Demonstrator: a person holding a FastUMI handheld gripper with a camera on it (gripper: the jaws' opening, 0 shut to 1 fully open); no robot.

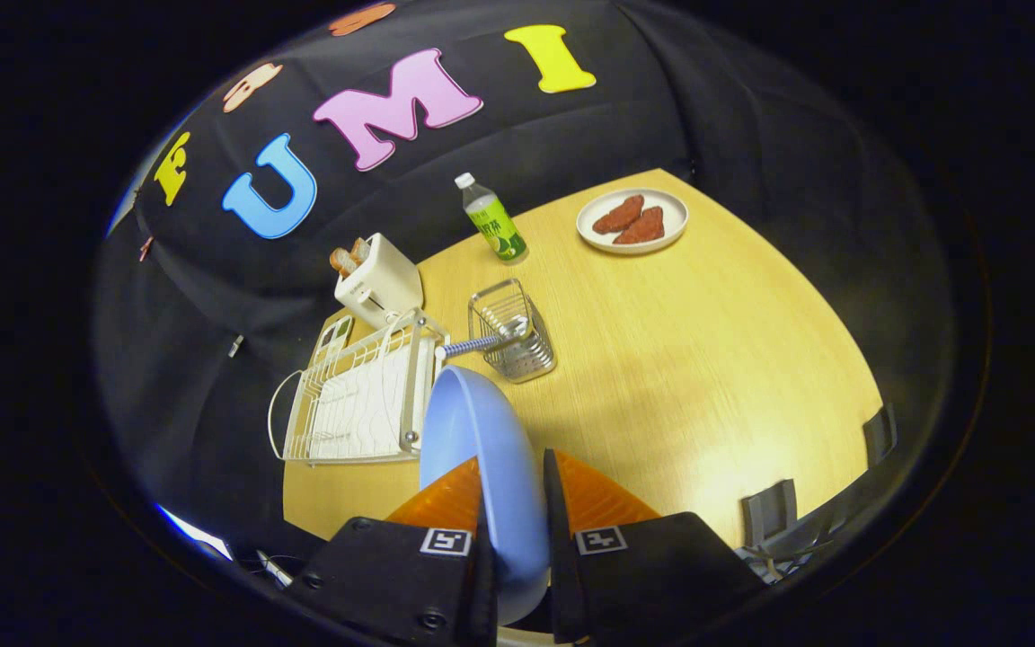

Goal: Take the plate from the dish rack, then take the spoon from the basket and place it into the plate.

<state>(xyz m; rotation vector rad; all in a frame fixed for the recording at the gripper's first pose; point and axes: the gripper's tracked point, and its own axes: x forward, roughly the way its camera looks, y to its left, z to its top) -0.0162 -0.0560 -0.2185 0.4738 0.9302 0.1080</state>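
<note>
The gripper (515,503) is holding the blue plate (473,431). Both fingers (446,499) press on it, one on each side, and the plate stands on its edge between them. It is up in the air, just beside the white rack (360,395), which now has no plate in it. So the first part of the job looks done.

The plate needs a flat place next. The open worktop (706,359) lies ahead of the fingers and off to their right side, and it looks like a good spot to set the plate down.

The spoon (482,341) is just ahead of the plate's top edge. It sits in the wire basket (517,332), and its striped handle sticks out sideways toward the rack. The handle lies across the way the fingers point, so it looks easy to pinch later.

Farther off stand a toaster (378,279), a green bottle (495,220) and a white dish (632,220) with brown food.
</note>
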